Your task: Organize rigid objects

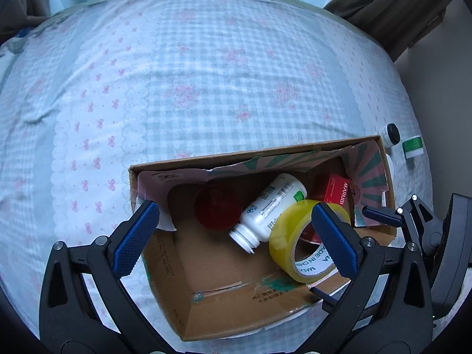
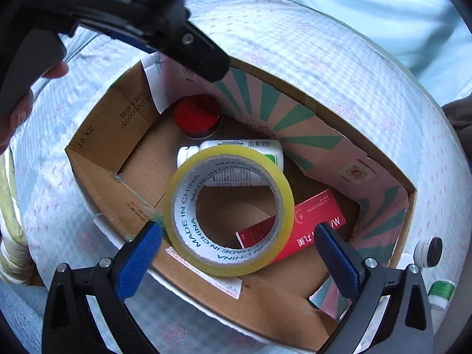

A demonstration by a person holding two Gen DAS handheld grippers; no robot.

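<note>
Tape roll [image 2: 228, 211], yellow with "MADE IN CHINA" printed round its white core, lies inside an open cardboard box [image 2: 97, 135] on a bed, just ahead of the right gripper [image 2: 236, 253], whose blue-padded jaws are spread wide on either side of the roll without pressing on it. From the left wrist view the left gripper [image 1: 236, 236] also stands with its jaws fully apart above the box, one pad near the box's left wall and the other in front of the tape, nothing pinched between them. Beside and partly under the roll lies a red carton [image 2: 318, 221] with white lettering, flat on the box floor. Just beyond the tape a white bottle [image 1: 271, 203] with a printed label and barcode rests on its side, its neck pointing toward the near wall. Farther in, against the back corner, stands a red-lidded jar [image 2: 197, 115]. Outside the box's right wall, on the checked blue bedsheet [image 1: 206, 73] printed with pink bows, sit a small white pot with a dark cap [image 1: 390, 135] and a green-labelled container [image 1: 413, 147]. In the right wrist view a person's hand [image 2: 17, 112] holds the left gripper's handle at upper left.
</note>
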